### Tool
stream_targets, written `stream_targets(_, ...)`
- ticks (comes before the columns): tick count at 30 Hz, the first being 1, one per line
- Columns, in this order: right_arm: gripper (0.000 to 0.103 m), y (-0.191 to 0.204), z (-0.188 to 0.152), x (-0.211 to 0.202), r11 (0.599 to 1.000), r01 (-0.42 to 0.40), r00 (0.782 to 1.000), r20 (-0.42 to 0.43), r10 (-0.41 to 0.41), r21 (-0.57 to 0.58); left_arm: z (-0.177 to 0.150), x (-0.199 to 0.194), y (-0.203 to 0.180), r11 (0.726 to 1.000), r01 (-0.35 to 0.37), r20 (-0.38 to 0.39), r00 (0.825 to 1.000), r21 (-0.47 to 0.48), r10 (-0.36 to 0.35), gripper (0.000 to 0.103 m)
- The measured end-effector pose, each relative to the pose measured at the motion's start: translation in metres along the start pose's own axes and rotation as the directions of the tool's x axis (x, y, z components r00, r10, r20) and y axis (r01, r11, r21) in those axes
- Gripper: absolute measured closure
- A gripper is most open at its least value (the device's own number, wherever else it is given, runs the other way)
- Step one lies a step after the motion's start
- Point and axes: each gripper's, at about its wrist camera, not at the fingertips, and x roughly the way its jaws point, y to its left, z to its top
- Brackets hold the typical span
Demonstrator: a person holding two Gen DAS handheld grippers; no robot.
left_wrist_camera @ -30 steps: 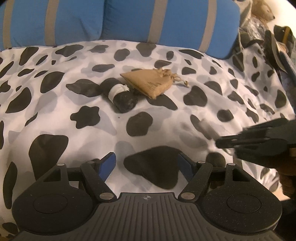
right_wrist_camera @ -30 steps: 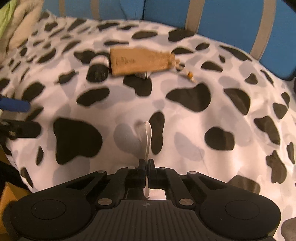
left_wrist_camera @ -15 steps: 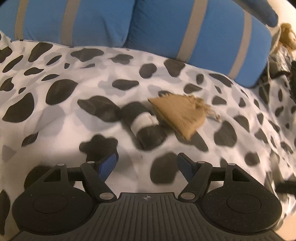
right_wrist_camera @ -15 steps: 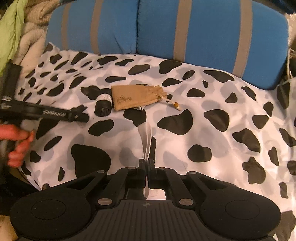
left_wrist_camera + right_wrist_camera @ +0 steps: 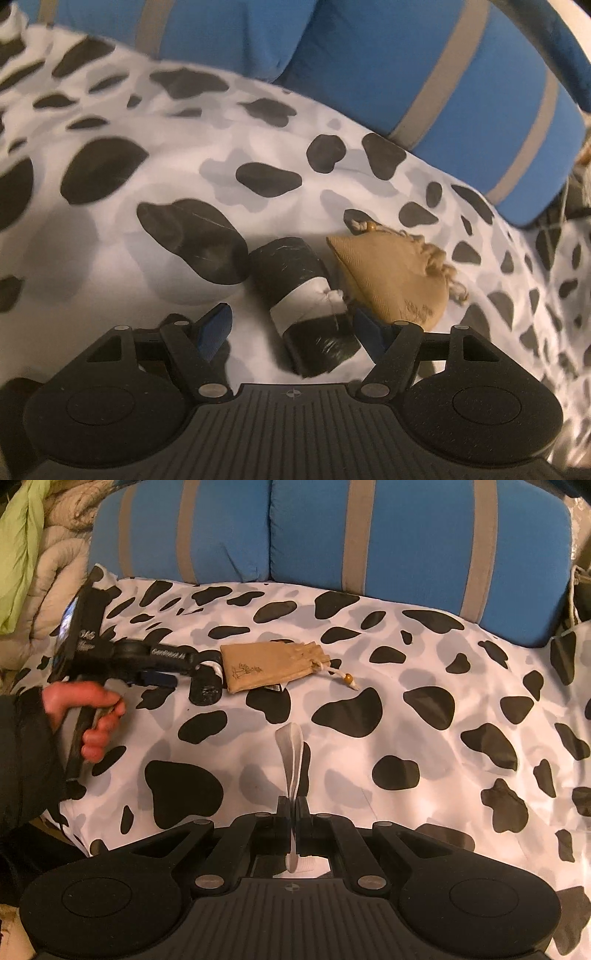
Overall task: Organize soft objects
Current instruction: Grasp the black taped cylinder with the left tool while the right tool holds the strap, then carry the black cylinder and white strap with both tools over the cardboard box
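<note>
A black roll with a white band (image 5: 308, 301) lies on the cow-print cover, touching a tan drawstring pouch (image 5: 393, 275) on its right. My left gripper (image 5: 291, 326) is open, its blue pads on either side of the roll's near end. In the right wrist view the left gripper (image 5: 177, 670) reaches the roll (image 5: 205, 686) beside the pouch (image 5: 271, 662). My right gripper (image 5: 293, 808) is shut on a thin white piece (image 5: 291, 753) that stands upright above the cover.
The black-and-white cow-print cover (image 5: 424, 738) spans the bed. Two blue pillows with grey stripes (image 5: 332, 535) line the back. A beige quilt and a green cloth (image 5: 26, 554) lie at the far left. A hand (image 5: 86, 716) holds the left gripper's handle.
My left gripper has moved forward to the black roll, which now lies between its open fingers. My right gripper has drawn back and up, still holding the white piece.
</note>
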Motion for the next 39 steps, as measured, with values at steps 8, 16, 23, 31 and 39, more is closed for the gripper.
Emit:
stream_targets(8, 0.099, 0.000, -0.001, -0.003, 0.996, 0.076, 0.996, 0.058, -0.074, -0.041, 0.010, 0.014, 0.008, 0.994, 0.040, 0.001, 0.999, -0.097, -0.040, 0.050)
stream_targets(16, 0.099, 0.001, 0.002, -0.005, 0.996, 0.070, 0.994, 0.092, -0.065, -0.046, 0.016, 0.018, 0.011, 0.988, 0.069, -0.046, 0.996, -0.138, -0.076, 0.059)
stream_targets(23, 0.098, 0.003, 0.002, -0.003, 0.997, 0.050, 0.994, 0.098, -0.044, -0.057, 0.014, 0.018, 0.008, 0.984, 0.105, -0.080, 0.990, -0.145, -0.117, 0.064)
stream_targets(31, 0.099, 0.003, 0.002, -0.001, 0.999, 0.015, 0.997, 0.079, -0.012, -0.036, 0.016, -0.004, -0.002, 0.990, 0.095, -0.041, 0.994, -0.101, -0.100, 0.064)
stream_targets(39, 0.099, 0.004, 0.001, 0.000, 1.000, 0.007, 0.996, 0.085, -0.006, -0.021, 0.003, -0.044, -0.020, 0.996, 0.079, 0.012, 0.997, 0.043, -0.079, 0.064)
